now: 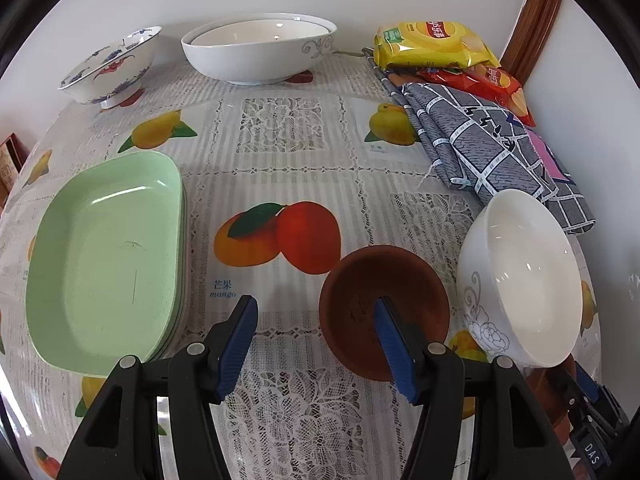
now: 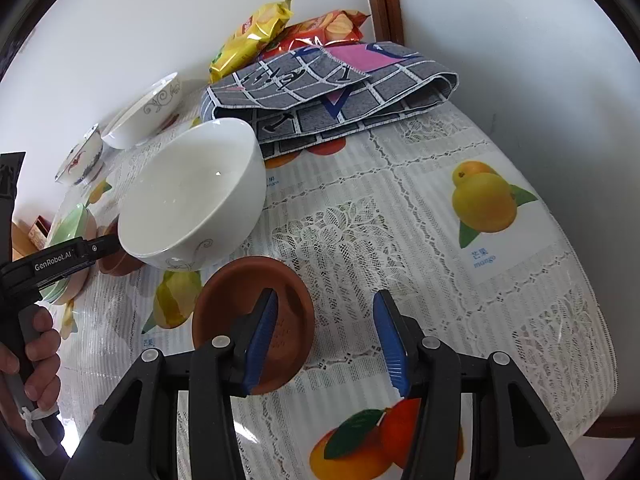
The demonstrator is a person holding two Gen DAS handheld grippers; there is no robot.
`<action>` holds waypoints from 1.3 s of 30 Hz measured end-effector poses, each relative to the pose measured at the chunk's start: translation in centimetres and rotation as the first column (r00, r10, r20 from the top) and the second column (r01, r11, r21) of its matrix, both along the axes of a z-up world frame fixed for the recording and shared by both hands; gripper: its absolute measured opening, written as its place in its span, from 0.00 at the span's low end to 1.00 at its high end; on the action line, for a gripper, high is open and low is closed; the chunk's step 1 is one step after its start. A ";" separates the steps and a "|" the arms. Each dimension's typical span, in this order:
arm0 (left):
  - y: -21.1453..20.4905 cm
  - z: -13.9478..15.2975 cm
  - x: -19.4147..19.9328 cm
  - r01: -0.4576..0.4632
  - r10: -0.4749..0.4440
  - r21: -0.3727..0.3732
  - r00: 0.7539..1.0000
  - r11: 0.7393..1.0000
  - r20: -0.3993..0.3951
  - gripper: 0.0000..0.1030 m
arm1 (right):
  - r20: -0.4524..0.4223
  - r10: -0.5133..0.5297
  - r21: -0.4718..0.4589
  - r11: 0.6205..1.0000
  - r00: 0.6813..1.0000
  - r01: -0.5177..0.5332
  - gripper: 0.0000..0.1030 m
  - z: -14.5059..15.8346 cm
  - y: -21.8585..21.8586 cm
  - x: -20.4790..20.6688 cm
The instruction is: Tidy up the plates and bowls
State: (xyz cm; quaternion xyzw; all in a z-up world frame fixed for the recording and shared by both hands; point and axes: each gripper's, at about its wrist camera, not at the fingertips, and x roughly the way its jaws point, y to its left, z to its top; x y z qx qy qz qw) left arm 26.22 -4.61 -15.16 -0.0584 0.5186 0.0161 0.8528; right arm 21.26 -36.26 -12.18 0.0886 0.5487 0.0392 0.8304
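Note:
My left gripper is open, low over the table; its right finger hangs over a brown saucer, whose left rim lies between the jaws with no pad pressing on it. A white bowl stands just right of that saucer. My right gripper is open too, its left finger over a second brown saucer, whose right rim lies between the jaws. The white bowl sits behind this saucer. A stack of green plates lies to the left.
At the back stand nested large white bowls and a blue-and-red patterned bowl. Snack bags and a folded grey cloth fill the back right corner. A hand holds the other gripper. The fruit-print tablecloth drops off at the right.

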 end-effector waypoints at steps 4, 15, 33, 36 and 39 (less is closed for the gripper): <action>-0.1 -0.5 0.5 0.009 -0.009 -0.004 1.000 1.000 -0.007 0.54 | -0.003 0.009 -0.008 1.000 1.000 -0.010 0.42 -0.6 0.4 0.4; -0.4 -1.0 0.8 0.036 -0.036 -0.032 0.999 0.999 -0.010 0.23 | 0.021 0.035 0.009 0.999 0.999 -0.036 0.15 -0.6 1.0 0.8; -0.3 0.4 -1.0 0.067 -0.066 -0.032 0.997 0.997 0.036 0.08 | 0.063 0.032 -0.051 0.998 0.997 -0.029 0.10 1.3 2.4 0.0; -0.1 0.7 -1.5 0.069 -0.068 -0.029 0.997 0.997 0.040 0.08 | 0.062 0.024 -0.050 0.999 0.998 -0.021 0.10 1.6 2.5 -0.3; 0.2 1.0 -1.9 0.063 -0.062 -0.029 0.997 0.998 0.040 0.08 | 0.061 0.020 -0.057 0.998 0.998 -0.016 0.10 1.9 2.7 -0.6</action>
